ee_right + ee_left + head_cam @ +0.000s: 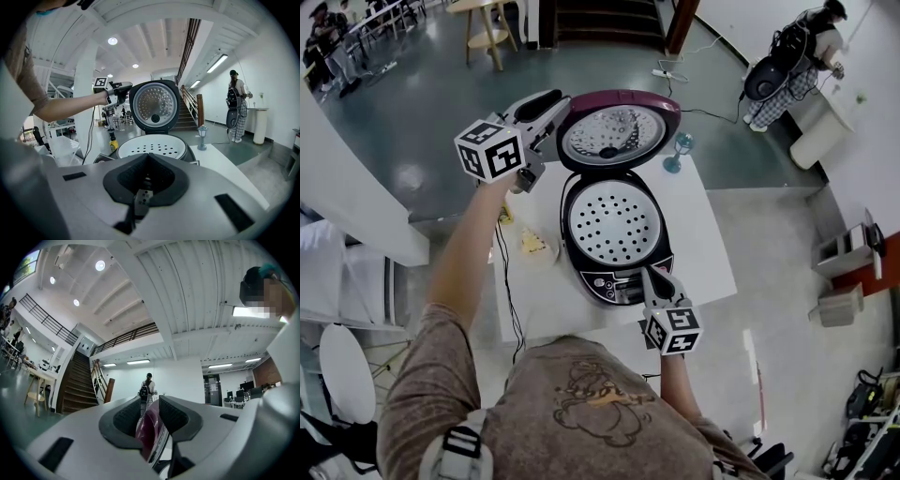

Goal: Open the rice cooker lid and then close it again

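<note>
Left gripper (150, 414): I read the jaws as narrowly parted, with the rim of the round maroon lid (620, 131) between the pads and a gap on one side. Right gripper (649, 275): jaws closed together, empty, tip at the front of the dark rice cooker (619, 286); I can't tell if it touches. The lid stands upright, fully open, over the white perforated tray (614, 223). The cooker sits on the white worktop (710, 246).
</note>
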### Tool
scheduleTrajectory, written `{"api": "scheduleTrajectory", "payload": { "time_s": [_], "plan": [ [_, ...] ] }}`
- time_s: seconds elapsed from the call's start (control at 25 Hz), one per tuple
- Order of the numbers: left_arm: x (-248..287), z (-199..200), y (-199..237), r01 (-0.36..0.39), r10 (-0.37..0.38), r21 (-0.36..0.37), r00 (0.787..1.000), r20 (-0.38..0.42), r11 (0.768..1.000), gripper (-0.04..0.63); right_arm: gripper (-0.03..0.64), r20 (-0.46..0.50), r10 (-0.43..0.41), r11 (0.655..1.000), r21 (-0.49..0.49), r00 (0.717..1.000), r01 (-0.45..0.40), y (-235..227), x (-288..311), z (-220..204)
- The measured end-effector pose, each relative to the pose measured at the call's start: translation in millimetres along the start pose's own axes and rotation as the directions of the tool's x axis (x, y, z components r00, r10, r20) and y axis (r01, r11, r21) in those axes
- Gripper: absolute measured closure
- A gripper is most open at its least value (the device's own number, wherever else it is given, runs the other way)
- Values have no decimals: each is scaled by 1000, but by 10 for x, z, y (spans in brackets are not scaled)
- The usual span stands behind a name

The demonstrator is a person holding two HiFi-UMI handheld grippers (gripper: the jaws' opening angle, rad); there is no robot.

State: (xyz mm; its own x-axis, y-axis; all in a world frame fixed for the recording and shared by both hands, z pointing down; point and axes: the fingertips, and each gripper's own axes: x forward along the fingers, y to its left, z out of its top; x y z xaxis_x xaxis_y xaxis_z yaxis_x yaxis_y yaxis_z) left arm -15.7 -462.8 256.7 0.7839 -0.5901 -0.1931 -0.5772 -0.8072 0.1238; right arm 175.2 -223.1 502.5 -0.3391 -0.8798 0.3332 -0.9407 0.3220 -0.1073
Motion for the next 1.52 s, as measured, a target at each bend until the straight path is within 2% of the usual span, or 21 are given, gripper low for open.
{"api": "scheduleTrajectory", "payload": {
  "time_s": [0.32, 0.52, 1.08, 1.32, 1.52],
  "plan": [
    [9, -99, -73, 29, -29, 14, 999, -36, 999, 345, 612, 1, -3, 1000, -1, 1000, 3, -5, 0, -4],
    [37, -198, -75, 33, -32, 17, 997, -69, 999, 302, 612, 3, -4, 1000, -4, 1000, 4, -6, 8, -17],
    [105, -229, -176, 67, -67, -2, 995, -70, 998, 298, 612, 4, -5, 1000, -7, 1000, 5, -2, 8, -9],
    [86, -228, -237, 63, -61, 31, 994, -86, 998, 296, 612, 5, -3, 1000, -8, 1000, 3, 9, -3, 7],
    [52, -238, -300, 70, -69, 22, 995, -76, 997, 297, 612, 3, -5, 1000, -9, 1000, 5, 2, -4, 4]
  ]
}}
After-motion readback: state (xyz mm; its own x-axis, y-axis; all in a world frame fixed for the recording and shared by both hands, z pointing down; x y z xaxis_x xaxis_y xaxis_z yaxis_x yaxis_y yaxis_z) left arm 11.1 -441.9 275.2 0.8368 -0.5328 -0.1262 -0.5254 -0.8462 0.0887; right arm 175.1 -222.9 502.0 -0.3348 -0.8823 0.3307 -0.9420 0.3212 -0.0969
